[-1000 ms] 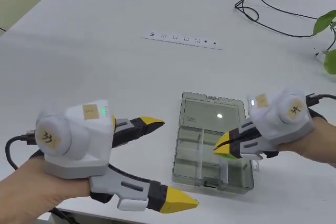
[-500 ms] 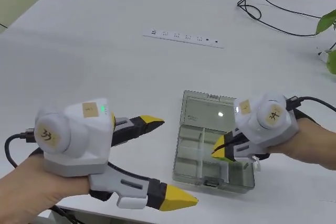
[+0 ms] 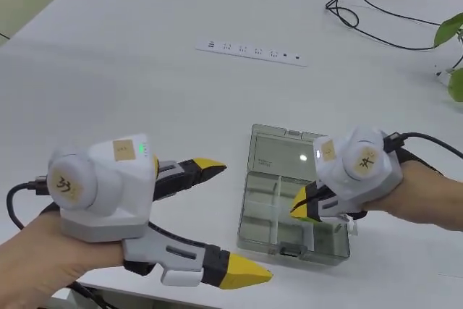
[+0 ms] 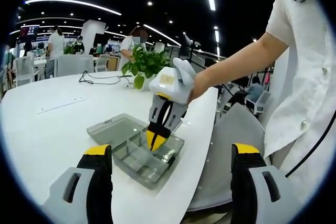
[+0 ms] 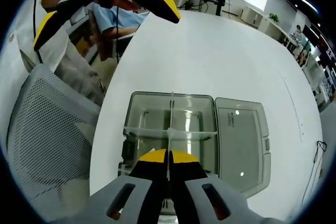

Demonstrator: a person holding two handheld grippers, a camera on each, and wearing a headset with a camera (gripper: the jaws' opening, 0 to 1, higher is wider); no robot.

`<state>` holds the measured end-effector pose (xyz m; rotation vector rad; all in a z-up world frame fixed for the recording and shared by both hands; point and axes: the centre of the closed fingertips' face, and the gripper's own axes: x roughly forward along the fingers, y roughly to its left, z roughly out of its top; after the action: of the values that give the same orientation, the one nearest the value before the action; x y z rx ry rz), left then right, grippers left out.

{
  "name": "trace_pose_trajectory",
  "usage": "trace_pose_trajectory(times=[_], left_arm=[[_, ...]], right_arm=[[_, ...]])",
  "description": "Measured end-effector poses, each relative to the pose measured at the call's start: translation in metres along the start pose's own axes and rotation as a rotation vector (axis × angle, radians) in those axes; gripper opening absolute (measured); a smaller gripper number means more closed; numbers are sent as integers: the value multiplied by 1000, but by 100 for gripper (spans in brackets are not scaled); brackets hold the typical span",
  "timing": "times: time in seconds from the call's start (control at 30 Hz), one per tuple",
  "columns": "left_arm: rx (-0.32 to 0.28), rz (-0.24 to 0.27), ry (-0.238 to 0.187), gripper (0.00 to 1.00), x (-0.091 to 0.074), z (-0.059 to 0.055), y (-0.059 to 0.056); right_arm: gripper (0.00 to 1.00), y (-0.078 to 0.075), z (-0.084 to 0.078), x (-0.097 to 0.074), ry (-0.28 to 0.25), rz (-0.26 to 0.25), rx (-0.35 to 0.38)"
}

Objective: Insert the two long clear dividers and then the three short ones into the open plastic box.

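While the left gripper (image 3: 237,222) gapes empty nearby, the right gripper (image 5: 168,157), directly over the box (image 5: 130,113), pinches 1 divider (image 5: 170,114) running lengthwise straight ahead of its jaws.

The right claw (image 3: 298,208) hides part of the box's (image 3: 251,179) right side; the picture's edge crops the plant (image 3: 448,32).
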<state>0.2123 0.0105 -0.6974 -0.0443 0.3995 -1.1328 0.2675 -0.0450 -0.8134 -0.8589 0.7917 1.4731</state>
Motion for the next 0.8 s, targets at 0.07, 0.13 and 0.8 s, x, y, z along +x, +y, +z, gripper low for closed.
trace_pose_trajectory(times=[0.07,0.13,0.8], left_arm=[[4,0,3,96,0,0,0],[6,1,5,96,-1,0,-1],[7,31,25,97,-6,-9,3]], right_arm=[[2,0,0,0,-1,-2,4],[2,0,0,0,-2,-5,1],[20,-5,4,-41,-101,-68,99]])
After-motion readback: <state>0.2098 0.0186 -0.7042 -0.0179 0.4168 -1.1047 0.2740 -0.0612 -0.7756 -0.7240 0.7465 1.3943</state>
